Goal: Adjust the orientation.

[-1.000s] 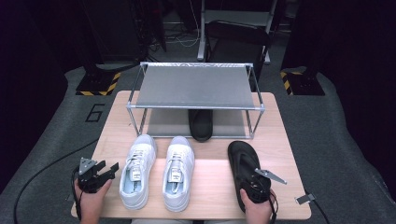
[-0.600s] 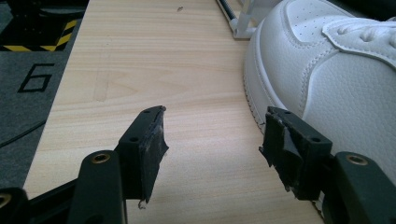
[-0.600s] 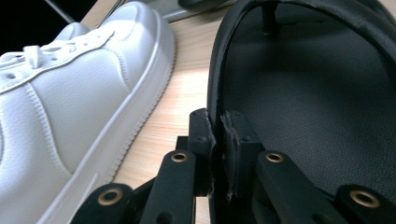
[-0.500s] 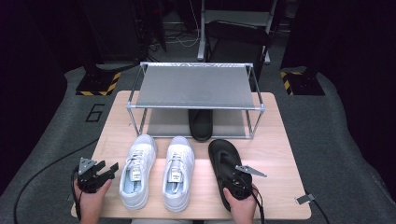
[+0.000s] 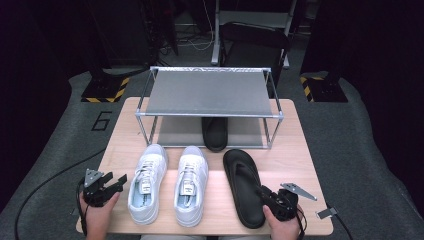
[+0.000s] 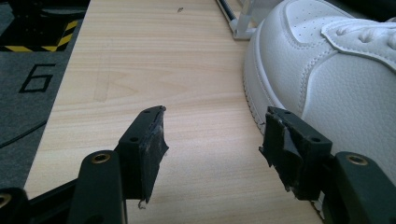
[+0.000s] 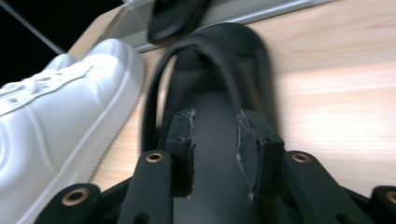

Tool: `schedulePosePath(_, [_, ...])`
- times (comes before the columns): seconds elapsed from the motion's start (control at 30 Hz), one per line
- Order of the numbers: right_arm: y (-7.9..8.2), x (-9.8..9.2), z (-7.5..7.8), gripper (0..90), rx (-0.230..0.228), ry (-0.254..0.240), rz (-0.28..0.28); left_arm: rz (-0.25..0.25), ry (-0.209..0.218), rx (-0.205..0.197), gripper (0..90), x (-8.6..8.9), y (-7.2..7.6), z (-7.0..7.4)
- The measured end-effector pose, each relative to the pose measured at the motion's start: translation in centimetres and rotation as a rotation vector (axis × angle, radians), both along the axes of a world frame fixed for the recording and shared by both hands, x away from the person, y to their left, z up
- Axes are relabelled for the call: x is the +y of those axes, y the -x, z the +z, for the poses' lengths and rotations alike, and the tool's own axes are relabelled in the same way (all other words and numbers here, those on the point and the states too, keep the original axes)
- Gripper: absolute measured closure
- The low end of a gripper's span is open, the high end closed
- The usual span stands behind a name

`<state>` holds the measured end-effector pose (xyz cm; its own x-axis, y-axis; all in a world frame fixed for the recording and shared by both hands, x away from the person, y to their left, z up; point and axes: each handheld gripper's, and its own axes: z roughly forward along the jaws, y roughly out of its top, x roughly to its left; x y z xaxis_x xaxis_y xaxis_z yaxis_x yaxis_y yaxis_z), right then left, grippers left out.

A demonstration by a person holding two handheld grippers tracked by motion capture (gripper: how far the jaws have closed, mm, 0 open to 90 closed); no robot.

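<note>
1 black sandal [image 5: 243,186] lies just released, our right gripper [image 5: 270,195] having opened partway over its heel, empty, so next we regrip and shelve it.

Open tabletop [image 5: 295,150] right of the black sandal [image 5: 243,187]; bare strip left of the white sneakers [image 5: 167,185] too. Sneakers and sandal sit side by side, narrow gaps between. Rack [image 5: 207,95] blocks the back; a second sandal [image 5: 215,132] lies under its shelf.
</note>
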<state>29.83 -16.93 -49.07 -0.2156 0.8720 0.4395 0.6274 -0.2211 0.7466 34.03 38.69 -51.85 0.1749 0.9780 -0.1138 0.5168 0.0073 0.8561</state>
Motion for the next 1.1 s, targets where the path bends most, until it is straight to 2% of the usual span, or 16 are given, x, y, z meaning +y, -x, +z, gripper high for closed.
schedulePosePath(0.03, [0.1, -0.3, -0.1, 65.1, 0.006, 0.002, -0.015, -0.006, 0.0, 0.016, 38.3, 0.1, 0.1, 0.1])
schedulePosePath(0.17, [0.0, -0.8, -1.1, 63.4, 0.023, 0.017, -0.033, -0.008, -0.003, 0.02, 38.3, 0.1, 0.0, 0.1])
schedulePosePath(0.37, [-0.1, -1.1, -2.5, 62.4, 0.071, 0.02, -0.023, -0.008, -0.003, 0.02, 38.3, 0.1, 0.0, 0.0])
schedulePosePath(0.67, [-0.2, -1.2, -3.0, 60.8, 0.093, 0.007, -0.012, -0.01, -0.005, 0.022, 38.3, 0.1, 0.0, 0.0])
schedulePosePath(0.83, [-0.2, -1.3, -3.5, 57.3, 0.107, -0.012, -0.011, -0.008, -0.006, 0.019, 38.3, 0.1, 0.0, 0.0])
schedulePosePath(1.0, [-0.3, -1.6, -3.8, 56.4, 0.132, -0.059, -0.006, 0.001, -0.001, 0.009, 38.3, 0.0, -0.1, -0.1])
schedulePosePath(1.03, [-0.4, -1.7, -3.9, 56.4, 0.121, -0.064, 0.0, 0.002, -0.002, 0.008, 38.2, 0.0, -0.1, -0.1])
schedulePosePath(1.07, [-0.4, -1.7, -3.9, 56.5, 0.139, -0.079, -0.001, 0.001, -0.002, 0.009, 38.3, 0.0, -0.1, -0.1])
schedulePosePath(1.1, [-0.4, -1.8, -4.1, 56.9, 0.126, -0.09, 0.001, 0.001, -0.003, 0.009, 38.3, 0.0, -0.1, -0.1])
